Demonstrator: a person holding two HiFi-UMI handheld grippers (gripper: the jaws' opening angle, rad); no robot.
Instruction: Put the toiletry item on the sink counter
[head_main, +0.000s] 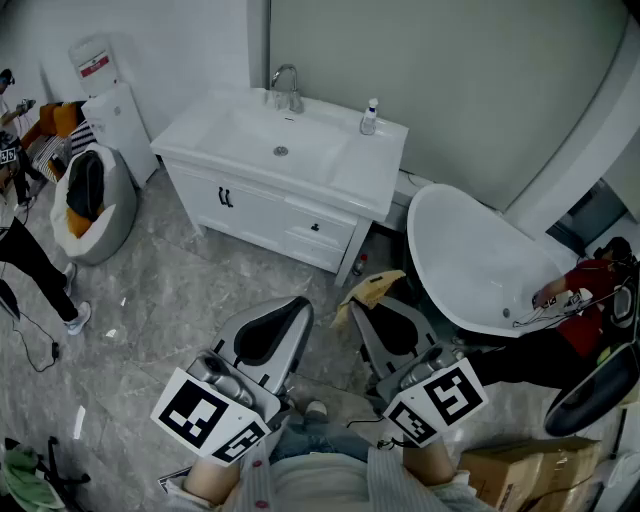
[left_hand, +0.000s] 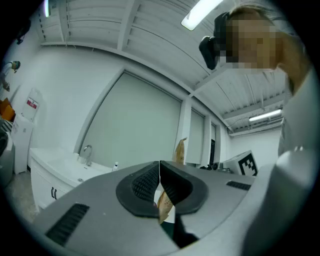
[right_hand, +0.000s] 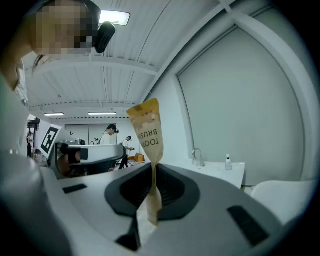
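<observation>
Short of the sink counter (head_main: 375, 165), right tool (right_hand: 152, 172) pinches the toothbrush packet (right_hand: 148, 130), long axis pointing out beyond its jaws.

Faucet (head_main: 287, 88) at the back of the counter (head_main: 358, 163), bottle (head_main: 369, 118) on its right rear corner, tub (head_main: 470, 262) to its right (just beside), beanbag (head_main: 100, 215) left, packet (head_main: 375, 289) in front.

Both forearms enter from the near edge and reach forward side by side. The left tongs (head_main: 297, 310) point far and slightly right, with the jaws closed together and nothing pinched between them. The left marker cube (head_main: 205, 415) sits at their near end. The right tongs (head_main: 365, 308) point far and slightly left, with the jaws pressed on a flat toothbrush packet (right_hand: 148, 131) that stands up from the tips. The right marker cube (head_main: 440, 398) sits behind them. The two tips lie near each other but apart.
</observation>
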